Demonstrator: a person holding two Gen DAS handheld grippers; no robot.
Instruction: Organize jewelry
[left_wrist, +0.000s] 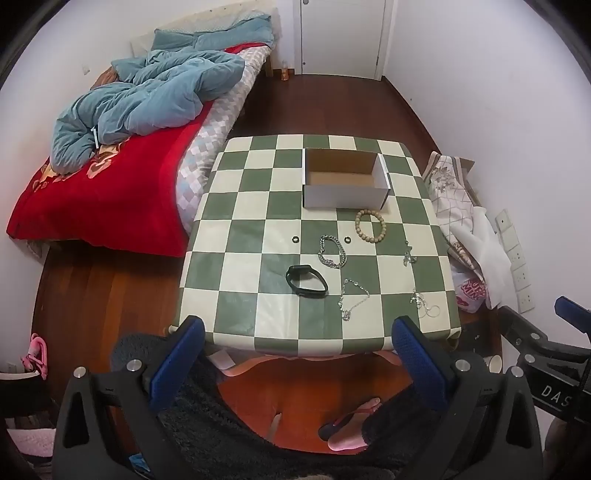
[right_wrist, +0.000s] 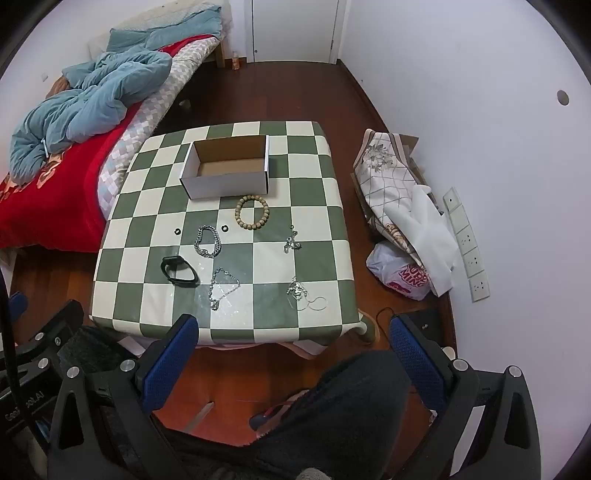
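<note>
An empty white cardboard box (left_wrist: 345, 192) (right_wrist: 225, 184) stands at the far side of the green-and-cream checked table (left_wrist: 240, 295) (right_wrist: 317, 236). In front of it lie a wooden bead bracelet (left_wrist: 370, 225) (right_wrist: 252, 213), two small black rings (left_wrist: 295, 239) (left_wrist: 346, 240), a silver chain bracelet (left_wrist: 331, 252) (right_wrist: 207, 241), a black band (left_wrist: 306, 280) (right_wrist: 178, 270) and several thin silver chains (left_wrist: 352, 299) (right_wrist: 221, 282). My left gripper (left_wrist: 299, 343) and right gripper (right_wrist: 295, 343) are open and empty, held above the table's near edge.
A bed (left_wrist: 110, 206) with a red blanket and blue quilt stands left of the table. Bags and cloth (right_wrist: 399, 206) and a power strip (right_wrist: 467, 243) lie on the floor to the right. The person's legs (right_wrist: 332, 413) are below the grippers.
</note>
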